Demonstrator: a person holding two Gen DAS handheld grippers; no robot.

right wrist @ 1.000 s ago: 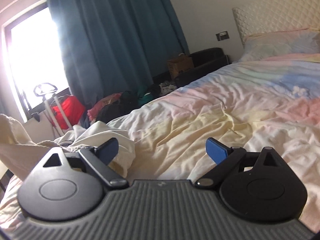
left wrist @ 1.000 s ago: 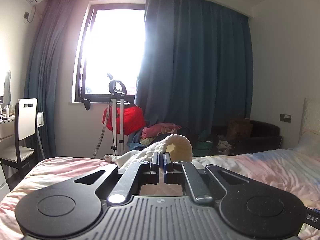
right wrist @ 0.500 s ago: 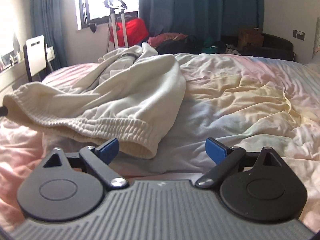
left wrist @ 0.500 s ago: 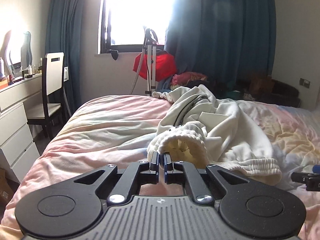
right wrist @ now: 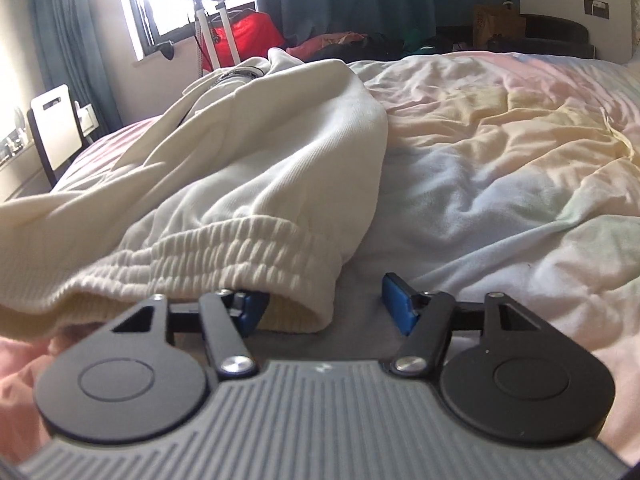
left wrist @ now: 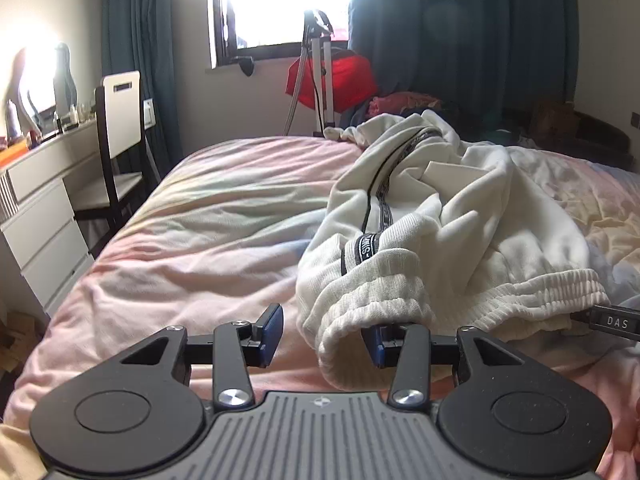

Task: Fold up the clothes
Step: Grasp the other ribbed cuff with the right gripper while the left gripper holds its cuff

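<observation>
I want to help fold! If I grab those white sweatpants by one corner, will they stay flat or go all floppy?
Probably floppy: the white sweatpants already lie slumped in soft folds on the bed. The ribbed waistband looks thicker, so it should bunch less and give a firmer hold. They look thick, so likely a bit heavy, and the far legs would drag.

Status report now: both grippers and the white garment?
Left gripper opening, ribbed cuff between. Right gripper closing around elastic waistband. White cotton sweatpants crumpled on bed.
</observation>
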